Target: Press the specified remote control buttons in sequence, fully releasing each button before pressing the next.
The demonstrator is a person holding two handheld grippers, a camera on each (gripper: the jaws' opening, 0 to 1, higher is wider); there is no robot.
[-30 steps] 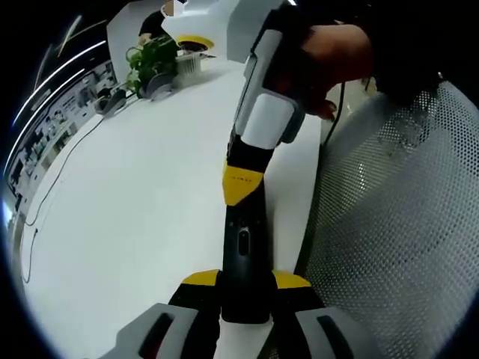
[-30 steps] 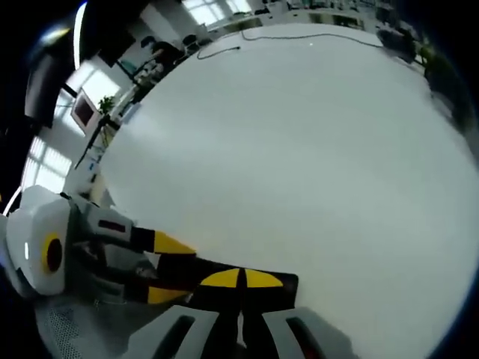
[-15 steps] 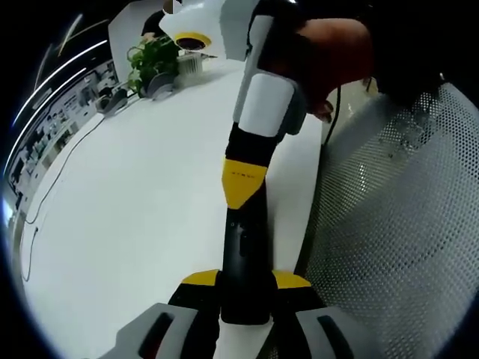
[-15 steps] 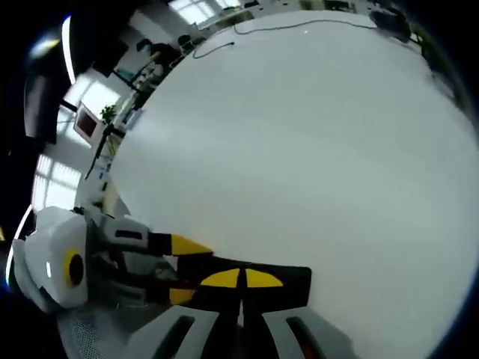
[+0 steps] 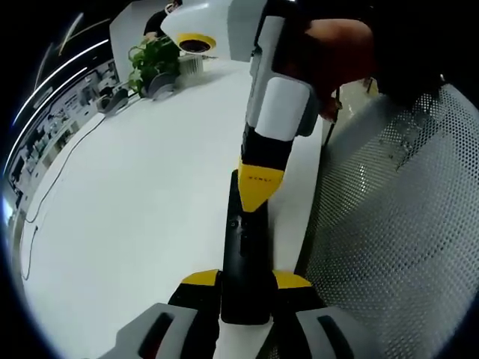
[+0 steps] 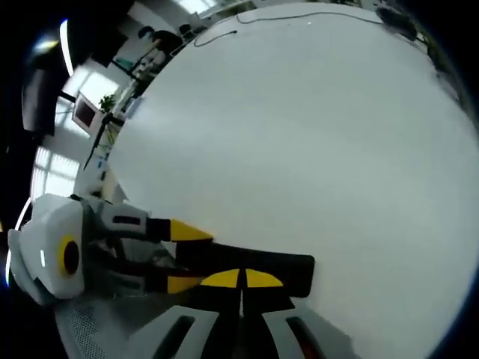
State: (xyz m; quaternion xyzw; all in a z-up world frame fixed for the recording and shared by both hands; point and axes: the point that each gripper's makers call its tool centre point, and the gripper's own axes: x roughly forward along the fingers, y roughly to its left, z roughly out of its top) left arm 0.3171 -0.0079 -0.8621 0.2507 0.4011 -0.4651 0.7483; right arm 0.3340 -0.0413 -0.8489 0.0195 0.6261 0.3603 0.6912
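**Right tip down on the remote, a press in hand**

The white counter point(image 5: 127, 217) takes up most of both views, with a mesh chair point(image 5: 397, 239) at its edge and a plant point(image 5: 153, 60) far off by a cable point(image 5: 52, 187). The black remote point(image 5: 245, 262) lies lengthwise between the fingers of the left gripper point(image 5: 245, 283), which are closed on its sides and hold it just over the counter near the edge. The right gripper point(image 5: 260, 187) comes in from above, a hand point(image 5: 337, 52) around its body; its yellow fingers are closed to a single point, and that point sits on the remote's face above a small button. In the right gripper view the same fingers point(image 6: 224, 278) meet over the dark remote point(image 6: 284, 271), with the left gripper point(image 6: 161, 254) reaching in from the side.

This looks like a press under way, though whether the button is fully down cannot be told. Next calls for lifting the tip clear of the face, then shifting along the remote to the following button while the left hold stays steady
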